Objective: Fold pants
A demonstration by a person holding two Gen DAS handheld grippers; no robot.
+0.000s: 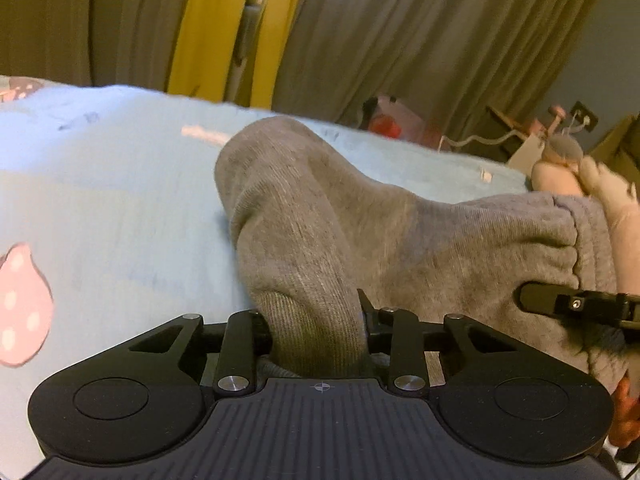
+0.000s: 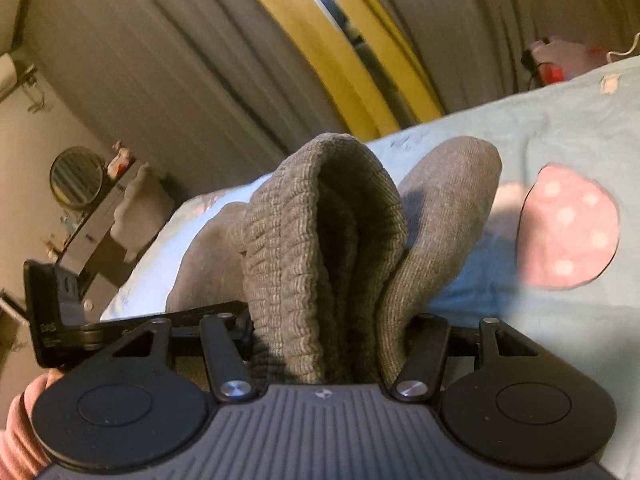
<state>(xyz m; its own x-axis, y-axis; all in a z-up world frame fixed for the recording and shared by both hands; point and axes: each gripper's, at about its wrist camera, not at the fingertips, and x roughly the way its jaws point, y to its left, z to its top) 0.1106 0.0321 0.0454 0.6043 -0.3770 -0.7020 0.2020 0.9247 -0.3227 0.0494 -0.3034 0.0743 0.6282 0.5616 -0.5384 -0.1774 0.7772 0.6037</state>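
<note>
- Grey ribbed fabric of the pants (image 1: 316, 312) is bunching up right between the fingers of the left gripper (image 1: 318, 320), which is clamping down on a thick fold of it.
- Ahead of that gripper, the pants are rising in a rounded hump and trailing off to its right, where the gathered waistband (image 1: 572, 248) is showing.
- Off to the right of the left gripper, a black finger of the right gripper (image 1: 560, 304) is reaching in against the cloth.
- Seen from its own camera, the right gripper (image 2: 332, 344) is pinching the elastic waistband (image 2: 320, 248), which is standing up in a tall loop between its fingers.
- Beneath and beyond both tools, a light blue bedsheet (image 1: 112, 200) with pink polka-dot shapes (image 2: 568, 224) is lying under the pants.
- Farther ahead, grey curtains (image 1: 420, 32) with yellow panels (image 1: 208, 28) are hanging.
</note>
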